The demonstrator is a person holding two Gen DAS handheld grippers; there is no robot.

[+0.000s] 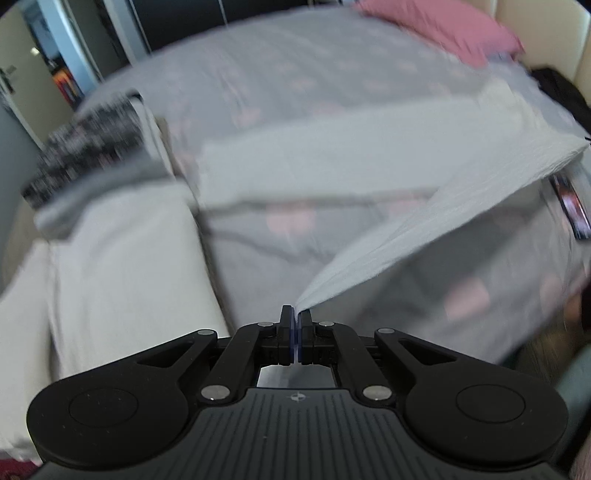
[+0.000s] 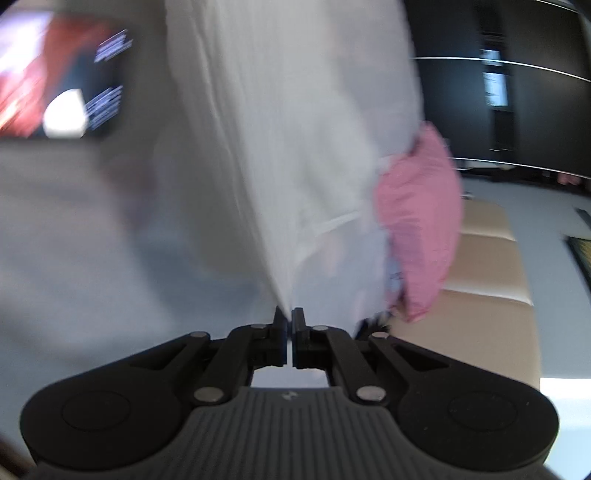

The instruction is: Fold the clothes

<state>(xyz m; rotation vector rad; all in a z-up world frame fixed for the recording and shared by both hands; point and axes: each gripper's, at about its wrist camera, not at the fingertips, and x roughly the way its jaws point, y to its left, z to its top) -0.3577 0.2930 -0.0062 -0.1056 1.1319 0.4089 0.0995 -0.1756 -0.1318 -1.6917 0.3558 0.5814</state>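
Note:
A white garment [image 1: 406, 177] is stretched above a grey bedcover [image 1: 280, 92] with pale pink spots. My left gripper [image 1: 296, 314] is shut on one corner of it, and the cloth fans up and to the right from its black fingers [image 1: 286, 321]. In the right wrist view the same white garment [image 2: 280, 147] rises from my right gripper [image 2: 289, 317], which is shut on another edge of it. Both views are blurred.
A cream folded cloth [image 1: 122, 266] and a dark patterned garment [image 1: 88, 155] lie at the left. A pink pillow [image 1: 443, 26] [image 2: 421, 221] sits at the bed's head beside a beige headboard [image 2: 487, 280]. A lit screen [image 2: 55, 74] lies on the bed.

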